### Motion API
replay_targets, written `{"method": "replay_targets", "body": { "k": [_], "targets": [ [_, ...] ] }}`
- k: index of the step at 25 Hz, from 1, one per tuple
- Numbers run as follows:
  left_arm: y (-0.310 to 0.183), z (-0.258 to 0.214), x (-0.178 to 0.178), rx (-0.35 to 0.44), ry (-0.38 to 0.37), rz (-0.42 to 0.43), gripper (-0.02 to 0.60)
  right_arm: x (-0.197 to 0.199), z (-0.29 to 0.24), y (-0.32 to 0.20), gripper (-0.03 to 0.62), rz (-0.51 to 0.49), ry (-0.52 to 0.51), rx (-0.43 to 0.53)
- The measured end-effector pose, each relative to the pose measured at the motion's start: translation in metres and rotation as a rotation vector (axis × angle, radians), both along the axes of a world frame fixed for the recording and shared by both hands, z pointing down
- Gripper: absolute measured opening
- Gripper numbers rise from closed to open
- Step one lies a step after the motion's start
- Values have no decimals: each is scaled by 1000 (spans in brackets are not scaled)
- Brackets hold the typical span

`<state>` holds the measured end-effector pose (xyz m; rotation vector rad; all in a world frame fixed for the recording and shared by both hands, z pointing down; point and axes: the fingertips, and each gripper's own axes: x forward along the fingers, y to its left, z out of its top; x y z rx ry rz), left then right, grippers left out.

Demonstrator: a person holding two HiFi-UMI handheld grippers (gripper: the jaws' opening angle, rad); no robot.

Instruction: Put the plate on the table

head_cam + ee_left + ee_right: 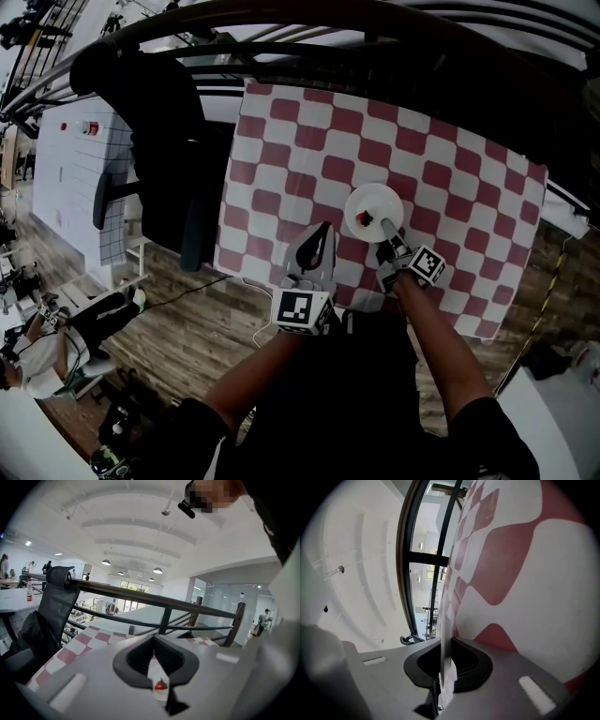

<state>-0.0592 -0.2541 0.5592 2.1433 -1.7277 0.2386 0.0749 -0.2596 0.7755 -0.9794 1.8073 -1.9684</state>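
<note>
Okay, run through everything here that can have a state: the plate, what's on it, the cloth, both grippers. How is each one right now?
plate: level, rim gripped; whether it touches the checked cloth is unclear.
strawberry: lying on the plate, near its gripped side.
right gripper: shut on the plate's rim.
left gripper: jaws together, empty, pointing toward the plate.
checked cloth: spread flat.
</note>
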Motion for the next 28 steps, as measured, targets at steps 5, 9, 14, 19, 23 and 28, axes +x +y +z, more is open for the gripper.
{"method": "replay_targets", "body": {
  "k": [5,9,14,19,23,28],
  "targets": [
    [-1,-4,-1,10,2,0,8,0,7,4,20,-32,70,-53],
    [4,-6,-5,4,5,-13,8,-4,7,3,21,-38,56,-57],
    [11,-7,-13,5,-5,-17,8,-6,10,7,25,-64,105,-93],
    [19,-11,-14,5,-1,-16,8,-13,12,18,76,-127,201,-113],
    [26,-12,-13,6,-2,-8,8,-16,12,26,127,-175,262,-112],
    [33,-17,-12,13,-7,0,8,-13,11,34,153,-202,333,-109]
  ]
}}
